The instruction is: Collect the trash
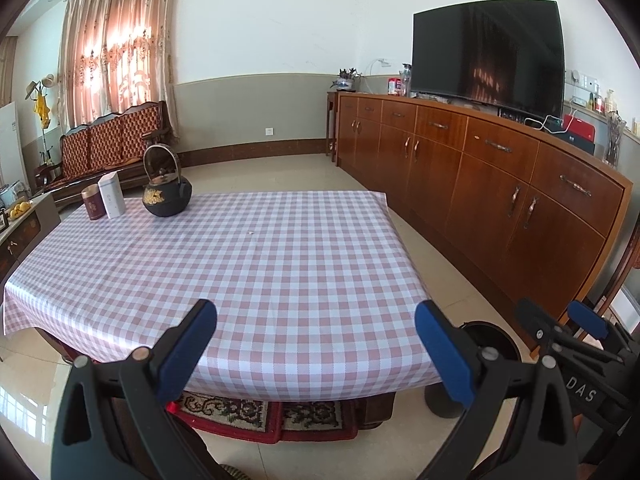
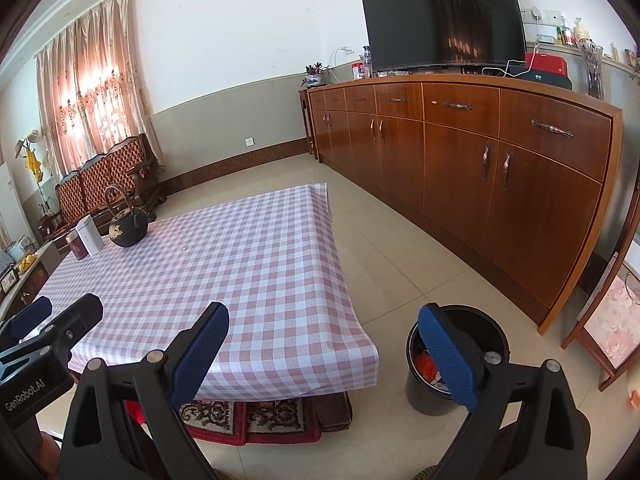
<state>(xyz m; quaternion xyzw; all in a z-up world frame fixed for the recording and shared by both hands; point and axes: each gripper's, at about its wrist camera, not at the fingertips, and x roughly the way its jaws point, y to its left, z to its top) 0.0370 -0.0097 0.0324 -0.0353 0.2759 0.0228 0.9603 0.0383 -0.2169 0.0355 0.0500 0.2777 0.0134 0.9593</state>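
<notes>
A black trash bin (image 2: 492,320) stands on the floor by the table's near right corner, with red and other scraps inside; in the left wrist view (image 1: 490,332) it is mostly hidden behind my finger. A tiny white speck (image 1: 251,233) lies mid-table on the pink checked cloth (image 1: 280,272), also in the right wrist view (image 2: 185,248). My left gripper (image 1: 316,348) is open and empty over the table's near edge. My right gripper (image 2: 324,348) is open and empty, above the table's near right corner and the bin.
A black iron teapot (image 1: 166,196), a white box (image 1: 112,196) and a dark red tin (image 1: 92,202) stand at the table's far left. A long wooden sideboard (image 2: 500,168) with a TV (image 2: 444,20) runs along the right. A patterned rug (image 2: 248,416) lies under the table.
</notes>
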